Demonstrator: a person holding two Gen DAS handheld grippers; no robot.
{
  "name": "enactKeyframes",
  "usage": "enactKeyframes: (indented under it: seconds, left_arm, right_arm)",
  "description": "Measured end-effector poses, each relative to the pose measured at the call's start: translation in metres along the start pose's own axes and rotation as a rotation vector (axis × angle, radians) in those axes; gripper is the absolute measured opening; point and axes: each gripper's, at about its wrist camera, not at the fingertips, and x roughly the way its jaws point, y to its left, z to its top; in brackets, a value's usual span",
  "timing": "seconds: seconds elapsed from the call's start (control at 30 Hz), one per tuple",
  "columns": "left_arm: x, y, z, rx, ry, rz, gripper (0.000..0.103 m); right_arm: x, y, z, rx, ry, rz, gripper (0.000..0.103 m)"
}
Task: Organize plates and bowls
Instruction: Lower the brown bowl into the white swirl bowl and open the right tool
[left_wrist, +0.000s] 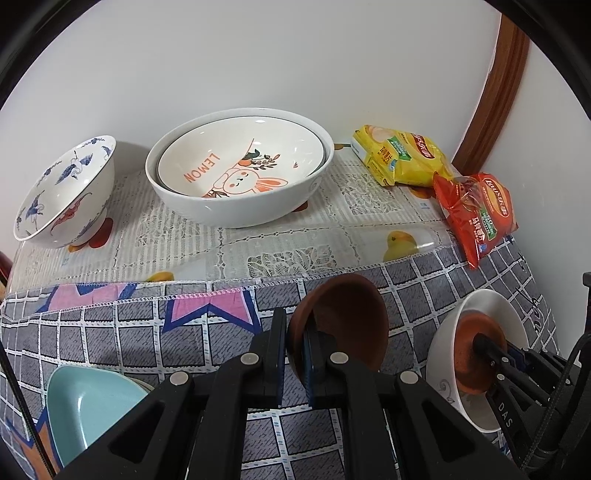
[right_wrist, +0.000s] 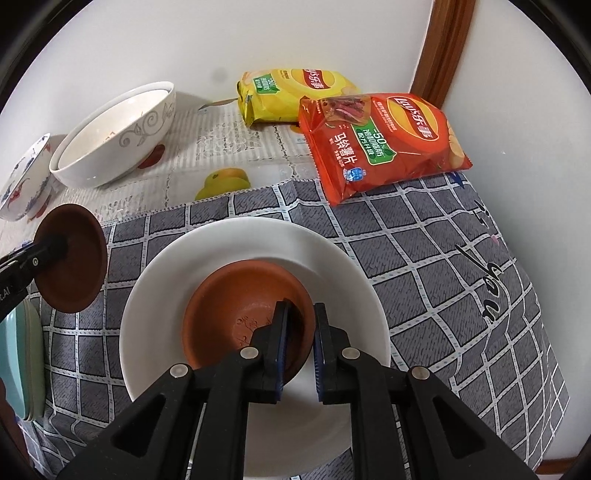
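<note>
A brown saucer (right_wrist: 240, 314) is being set inside the white bowl (right_wrist: 155, 295) at the tabletop's 6 o'clock, right gripper (right_wrist: 299, 343) jaws nearly closed on its rim; next, the second brown saucer (left_wrist: 343, 325), clamped in the closed left gripper (left_wrist: 295, 354), is judged due on top.

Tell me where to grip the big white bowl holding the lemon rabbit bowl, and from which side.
Grip the large white ceramic bowl by its near rim, from above: the nested lemon rabbit bowl leaves a crescent gap there, so one jaw can probably slip inside and one outside.

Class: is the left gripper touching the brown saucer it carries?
Touching. The left wrist view shows the left gripper with its jaws clamped on the rim of the brown saucer.
</note>
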Motion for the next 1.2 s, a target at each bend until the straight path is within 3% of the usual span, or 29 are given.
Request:
enactKeyframes:
  seconds: [1.2]
  left_arm:
    - [-0.006, 0.003, 0.004, -0.007, 0.005, -0.011, 0.008]
  right_arm:
    - [0.003, 0.015, -0.001, -0.173, 0.023, -0.061, 0.018]
